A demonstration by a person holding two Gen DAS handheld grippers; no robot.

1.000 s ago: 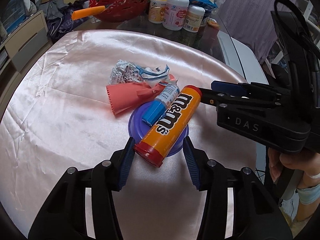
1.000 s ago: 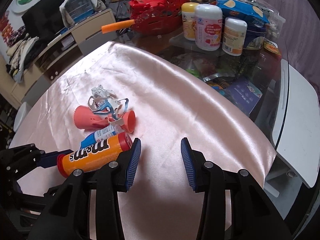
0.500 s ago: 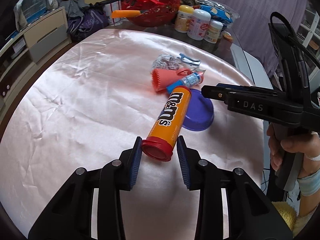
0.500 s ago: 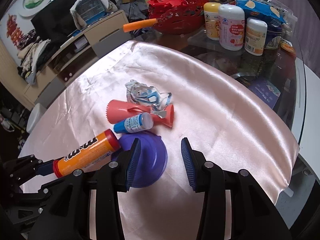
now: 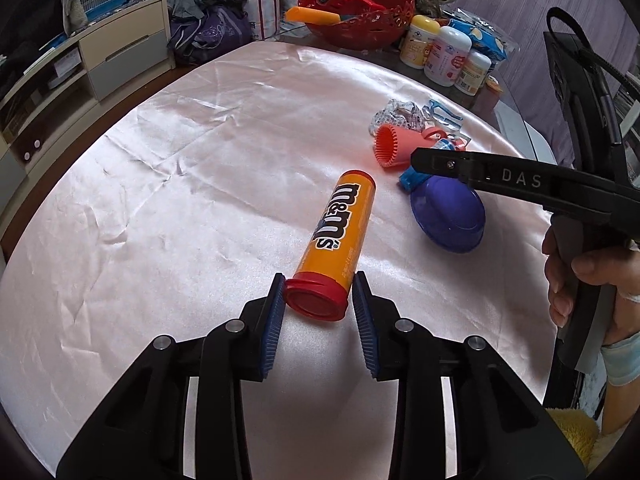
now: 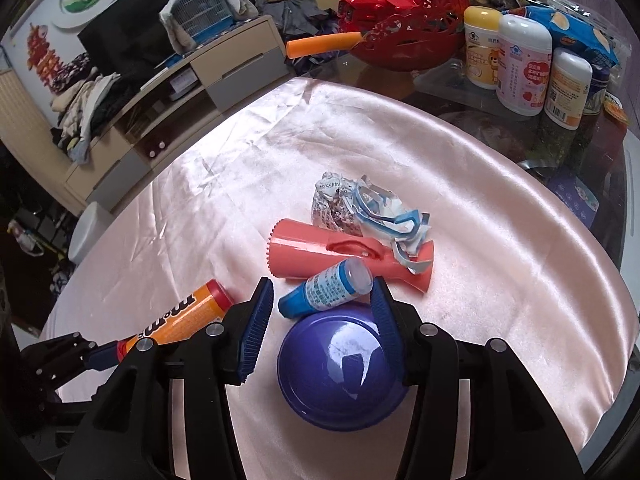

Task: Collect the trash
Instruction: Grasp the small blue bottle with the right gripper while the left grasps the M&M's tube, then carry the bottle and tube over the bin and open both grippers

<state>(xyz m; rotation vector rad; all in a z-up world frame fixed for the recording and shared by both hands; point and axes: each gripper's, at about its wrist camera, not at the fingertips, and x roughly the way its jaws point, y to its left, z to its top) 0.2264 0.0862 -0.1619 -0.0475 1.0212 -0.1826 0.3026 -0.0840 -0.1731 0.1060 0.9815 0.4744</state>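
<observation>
An orange M&M's tube [image 5: 340, 224] lies on the pink satin cloth [image 5: 200, 200], and my left gripper [image 5: 319, 280] is shut on its red cap end. The left wrist view shows an upturned purple bowl [image 5: 448, 216] to the tube's right. My right gripper [image 6: 322, 286] hangs open just above that bowl [image 6: 340, 372], with nothing pressed between its pads. A blue glue stick [image 6: 324, 290] leans on a salmon plastic tube [image 6: 320, 252] just past the fingertips. Crumpled wrappers [image 6: 360, 204] lie behind them. In the right wrist view the M&M's tube [image 6: 180, 320] sits at the left.
A red basket [image 5: 360, 20] with an orange handle and several white bottles [image 5: 444, 56] stand on the glass table beyond the cloth. A low cabinet [image 5: 100, 60] with a birdcage is at the far left. A hand [image 5: 580, 280] holds the right gripper's handle.
My left gripper has shut on the tube's red cap and drawn the tube off the bowl, away from the pile. My right gripper has moved in over the purple bowl.
</observation>
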